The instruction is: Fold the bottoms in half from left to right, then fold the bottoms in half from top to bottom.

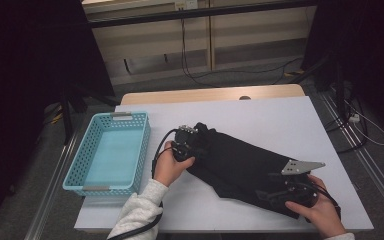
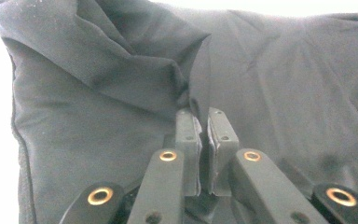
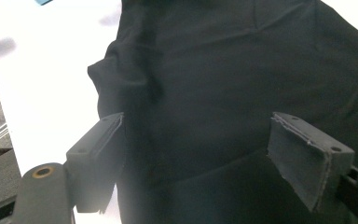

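The black garment [image 1: 240, 165] is lying on the white table [image 1: 280, 120], its long axis running from about ten o'clock down to four o'clock in the high view, and I am working it from both ends. At the ten o'clock end, I am keeping the left gripper [image 1: 184, 142] pinched down to a sliver on a fold of the cloth [image 2: 193, 105], as the left gripper view is showing. At the four o'clock end, I am holding the right gripper [image 1: 275, 192] low over the fabric with its jaws standing wide and gripping nothing; dark cloth [image 3: 200, 116] is spreading between them. The turquoise basket [image 1: 111, 186] is waiting at nine o'clock, just beside my left hand [image 1: 170, 167] and well apart from my right. I am judging that any carry toward it runs leftward along that long axis, the left gripper leading.
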